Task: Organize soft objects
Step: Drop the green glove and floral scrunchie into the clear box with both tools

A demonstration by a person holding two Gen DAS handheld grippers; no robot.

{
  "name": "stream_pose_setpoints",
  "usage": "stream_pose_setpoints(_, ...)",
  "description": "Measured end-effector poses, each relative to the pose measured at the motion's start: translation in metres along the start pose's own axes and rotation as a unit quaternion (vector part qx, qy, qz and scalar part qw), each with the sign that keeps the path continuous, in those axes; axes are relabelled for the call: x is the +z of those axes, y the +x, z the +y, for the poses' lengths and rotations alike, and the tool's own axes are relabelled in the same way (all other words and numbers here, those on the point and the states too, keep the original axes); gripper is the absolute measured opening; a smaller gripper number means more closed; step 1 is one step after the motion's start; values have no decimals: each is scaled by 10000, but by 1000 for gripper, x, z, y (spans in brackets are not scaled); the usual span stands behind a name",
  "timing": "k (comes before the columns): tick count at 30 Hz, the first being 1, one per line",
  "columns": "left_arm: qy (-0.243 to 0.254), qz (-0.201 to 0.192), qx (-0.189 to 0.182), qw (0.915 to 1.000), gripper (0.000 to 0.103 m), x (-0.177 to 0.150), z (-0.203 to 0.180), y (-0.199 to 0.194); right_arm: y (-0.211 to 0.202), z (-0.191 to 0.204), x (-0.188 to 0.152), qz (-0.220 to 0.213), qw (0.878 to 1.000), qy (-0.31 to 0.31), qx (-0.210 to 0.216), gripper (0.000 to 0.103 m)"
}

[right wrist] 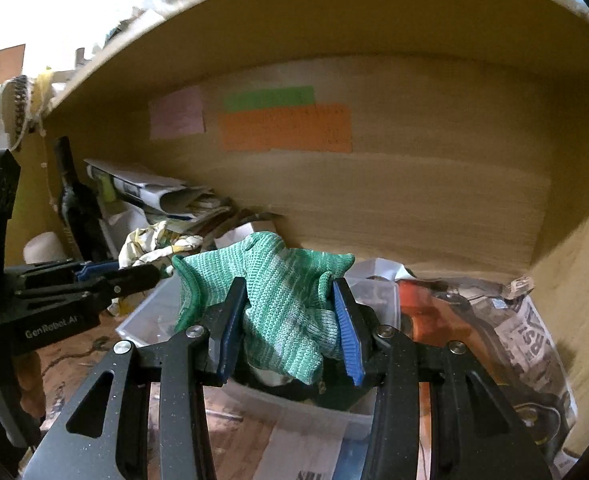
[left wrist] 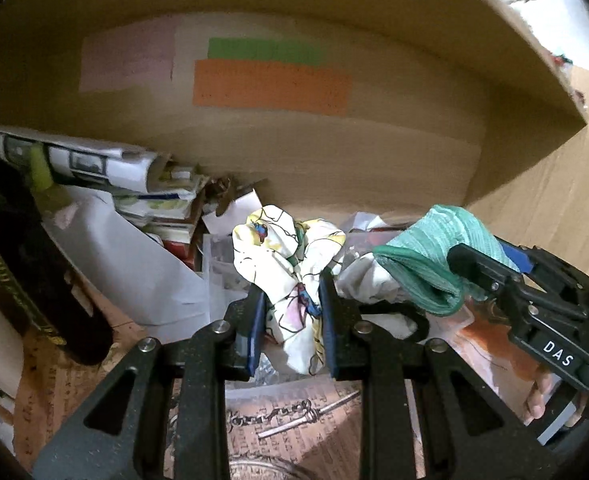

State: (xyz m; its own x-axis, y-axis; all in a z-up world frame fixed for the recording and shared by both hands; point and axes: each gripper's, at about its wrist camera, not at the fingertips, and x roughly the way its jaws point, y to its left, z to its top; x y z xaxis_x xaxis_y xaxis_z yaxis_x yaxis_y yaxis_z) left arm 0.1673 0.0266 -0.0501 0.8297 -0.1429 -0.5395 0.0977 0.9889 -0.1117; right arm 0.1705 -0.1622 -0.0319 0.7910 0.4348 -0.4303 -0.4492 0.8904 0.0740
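A crumpled white cloth with coloured print [left wrist: 290, 264] is pinched between the blue pads of my left gripper [left wrist: 290, 316], which is shut on it and holds it above the desk. A green knitted glove [right wrist: 278, 300] bunches between the pads of my right gripper [right wrist: 290, 320], shut on it. From the left wrist view the right gripper [left wrist: 490, 276] shows at the right with the green glove [left wrist: 426, 256]. Seen from the right wrist, the left gripper [right wrist: 134, 276] holds the printed cloth [right wrist: 154, 244] at the left. Both hang over a clear plastic bin [right wrist: 146, 320].
A wooden shelf back [right wrist: 414, 200] carries pink, green and orange notes [right wrist: 286, 128]. Rolled papers and books [left wrist: 94, 168] pile at the left beside a dark bottle [right wrist: 74, 200]. A printed plastic bag [right wrist: 526, 344] lies at the right. Patterned paper [left wrist: 294, 412] covers the desk.
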Motion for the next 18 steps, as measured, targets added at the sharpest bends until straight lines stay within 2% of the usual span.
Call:
stream_pose_setpoints(10,49,816,-25,9967,24,-10,4,65,41,-14,-14,593,9982,98,-60,41)
stream_pose_setpoints(14,50,990,-67,9951,24,-16,7,78,54,-16,-22,846,9963,44,-109,41)
stream_pose_setpoints(15,87,983,-59,9951,24,-17,5,76,57,-16,-23,908,9958,43,-103,42)
stream_pose_setpoints(17,115,1009,-83,9948,31,-18,3,74,63,-16,-26,1022,9947,38,-128,46)
stream_pose_setpoints(18,119,1016,-99,9947,33,-18,3,74,65,-17,-27,1075,9941,41,-150,52)
